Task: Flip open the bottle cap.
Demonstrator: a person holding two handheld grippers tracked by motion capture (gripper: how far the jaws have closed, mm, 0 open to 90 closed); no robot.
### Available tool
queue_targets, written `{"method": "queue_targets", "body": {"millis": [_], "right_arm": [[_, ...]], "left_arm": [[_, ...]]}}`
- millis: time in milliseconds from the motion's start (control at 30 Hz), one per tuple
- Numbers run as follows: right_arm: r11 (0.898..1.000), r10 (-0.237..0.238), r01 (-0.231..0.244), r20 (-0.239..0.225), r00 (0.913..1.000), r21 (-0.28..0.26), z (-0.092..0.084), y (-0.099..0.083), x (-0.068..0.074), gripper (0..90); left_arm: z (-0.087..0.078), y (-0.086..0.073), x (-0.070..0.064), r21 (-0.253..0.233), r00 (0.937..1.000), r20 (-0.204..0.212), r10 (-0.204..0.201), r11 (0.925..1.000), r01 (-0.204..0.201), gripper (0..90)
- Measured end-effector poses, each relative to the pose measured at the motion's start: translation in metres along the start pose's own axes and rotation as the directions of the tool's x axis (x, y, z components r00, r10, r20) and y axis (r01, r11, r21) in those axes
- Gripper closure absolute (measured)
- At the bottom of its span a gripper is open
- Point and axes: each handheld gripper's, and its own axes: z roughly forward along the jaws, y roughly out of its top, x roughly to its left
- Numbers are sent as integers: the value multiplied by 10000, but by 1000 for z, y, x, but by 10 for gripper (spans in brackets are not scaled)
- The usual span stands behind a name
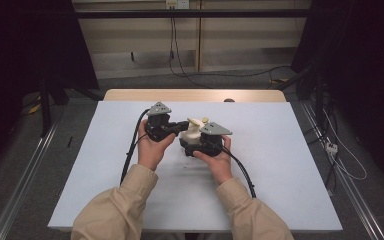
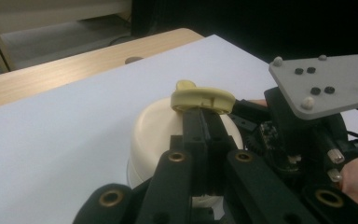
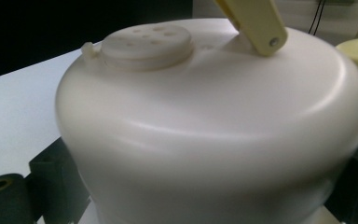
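Observation:
A cream, dome-shaped pot (image 1: 192,134) stands on the white table (image 1: 280,175) between both hands. In the left gripper view, a pale yellow handle (image 2: 203,99) arches over the dome (image 2: 154,130), and my left gripper (image 2: 204,116) is shut on that handle from the side. My left gripper (image 1: 181,125) reaches in from the left in the high view. My right gripper (image 1: 189,146) holds the pot's body. In the right gripper view the pot (image 3: 214,130) sits between the two black jaws, with a round perforated cap (image 3: 144,42) and the handle's arm (image 3: 256,23) on top.
The right gripper's grey plate (image 2: 326,84) is close beside my left jaws. The table's far wooden edge (image 1: 195,95) lies just behind the pot. Cables (image 1: 350,170) run over the floor to the right, and dark stands flank the table.

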Motion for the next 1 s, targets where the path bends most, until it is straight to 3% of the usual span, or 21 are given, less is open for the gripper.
{"method": "queue_targets", "body": {"millis": [1000], "right_arm": [[10000,42,-42,-24,10000,9,0,0,0,67]], "left_arm": [[6,16,-3,54,9998,-70,162,9999,-161,900]]}}
